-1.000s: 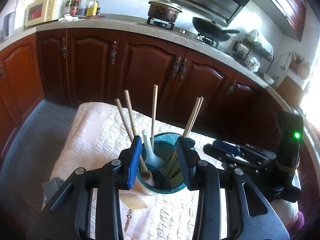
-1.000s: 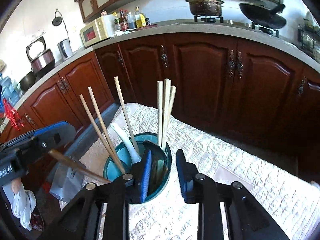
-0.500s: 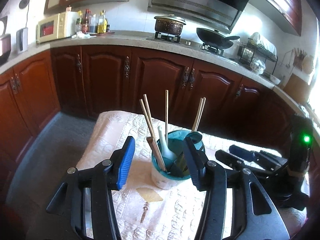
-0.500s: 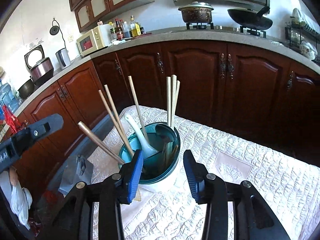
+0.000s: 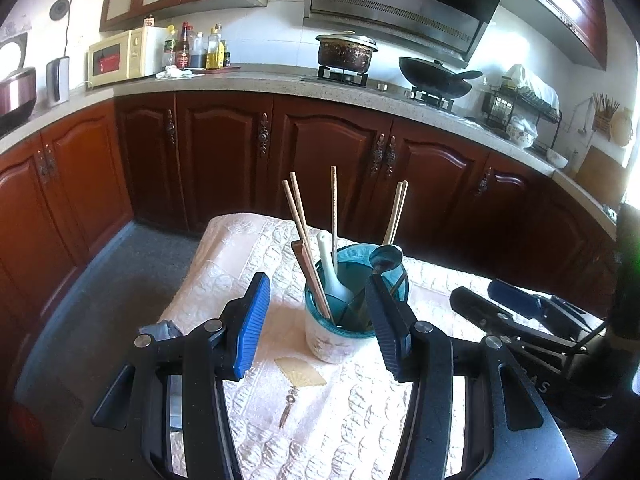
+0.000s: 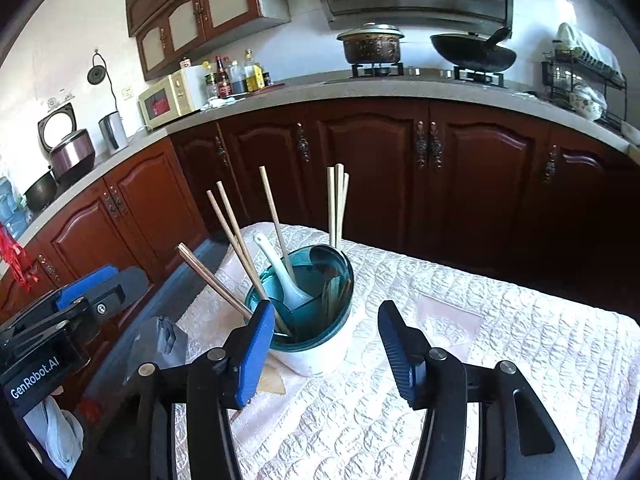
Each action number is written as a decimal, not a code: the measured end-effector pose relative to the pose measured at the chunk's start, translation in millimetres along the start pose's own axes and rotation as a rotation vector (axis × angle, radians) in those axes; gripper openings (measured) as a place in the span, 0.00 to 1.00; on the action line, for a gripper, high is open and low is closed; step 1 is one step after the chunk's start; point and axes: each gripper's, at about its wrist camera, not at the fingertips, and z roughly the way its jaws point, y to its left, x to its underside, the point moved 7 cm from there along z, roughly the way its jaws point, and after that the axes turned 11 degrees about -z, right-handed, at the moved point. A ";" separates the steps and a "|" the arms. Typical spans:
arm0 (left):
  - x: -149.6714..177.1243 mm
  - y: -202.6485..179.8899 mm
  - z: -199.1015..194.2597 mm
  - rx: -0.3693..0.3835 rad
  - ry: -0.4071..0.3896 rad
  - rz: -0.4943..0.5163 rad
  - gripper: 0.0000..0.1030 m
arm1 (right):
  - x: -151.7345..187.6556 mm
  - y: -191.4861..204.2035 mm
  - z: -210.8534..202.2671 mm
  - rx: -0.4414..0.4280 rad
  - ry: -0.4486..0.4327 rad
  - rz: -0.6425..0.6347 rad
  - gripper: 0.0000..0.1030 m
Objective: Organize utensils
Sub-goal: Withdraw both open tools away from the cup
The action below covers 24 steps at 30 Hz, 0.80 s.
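Note:
A teal-rimmed white utensil holder (image 5: pixel 340 332) stands on the quilted table cloth (image 5: pixel 360 420); it also shows in the right wrist view (image 6: pixel 316 344). It holds several wooden chopsticks (image 5: pixel 308 248), a white ceramic spoon (image 5: pixel 330 268) and a dark metal spoon (image 5: pixel 386 258). My left gripper (image 5: pixel 316 320) is open and empty, jaws just in front of the holder. My right gripper (image 6: pixel 326 344) is open and empty, close to the holder's near side. Each gripper appears in the other's view: the right one (image 5: pixel 532 320), the left one (image 6: pixel 68 320).
Dark wooden cabinets (image 5: pixel 320 152) and a countertop with microwave (image 5: pixel 124 58), pot (image 5: pixel 346 54) and wok (image 5: pixel 436 76) run behind the table. A small fan-shaped charm (image 5: pixel 298 378) lies on the cloth. A grey object (image 6: pixel 158 344) sits at the table's left edge.
Both grippers have pulled back from the holder and opened wider. The holder and its utensils stay in place.

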 end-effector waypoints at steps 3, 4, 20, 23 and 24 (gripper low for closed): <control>1.7 -1.8 -4.0 -0.006 -0.010 0.006 0.48 | -0.3 2.4 -7.4 0.007 -0.012 -0.009 0.51; 2.2 -2.5 -5.0 -0.008 -0.011 0.008 0.48 | -0.4 3.1 -9.7 0.010 -0.015 -0.012 0.52; 3.6 -0.3 -15.0 -0.043 -0.046 0.025 0.48 | -1.3 11.5 -23.1 0.034 -0.027 -0.032 0.57; 4.9 -2.4 -16.8 -0.047 -0.053 0.030 0.48 | -2.0 13.1 -23.4 0.035 -0.028 -0.036 0.58; 4.8 -2.5 -16.9 -0.048 -0.056 0.032 0.48 | -2.0 13.1 -23.4 0.036 -0.028 -0.037 0.58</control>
